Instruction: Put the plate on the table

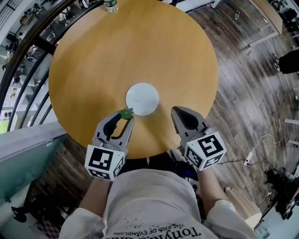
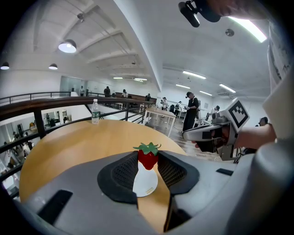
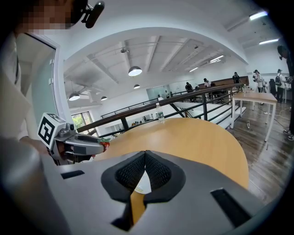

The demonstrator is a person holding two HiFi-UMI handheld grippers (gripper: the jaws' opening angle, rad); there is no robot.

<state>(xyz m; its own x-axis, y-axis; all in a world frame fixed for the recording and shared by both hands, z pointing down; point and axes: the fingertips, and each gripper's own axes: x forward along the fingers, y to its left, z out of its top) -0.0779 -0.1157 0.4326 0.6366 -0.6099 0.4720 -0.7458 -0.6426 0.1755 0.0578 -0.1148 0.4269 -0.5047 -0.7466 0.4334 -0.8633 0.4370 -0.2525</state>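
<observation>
A small white plate lies flat on the round wooden table, near its front edge. My left gripper hovers just left of the plate's near rim, shut on a toy strawberry with a red body and green leaves. Through its jaws the plate shows below the berry. My right gripper hangs to the right of the plate with its jaws closed tip to tip and nothing between them; a sliver of the plate shows beneath them. In the right gripper view the left gripper appears with the berry at its tip.
A water bottle stands at the table's far edge. A dark railing curves round the table's left side. Wood-plank floor lies to the right, with cables. People and a desk stand far off.
</observation>
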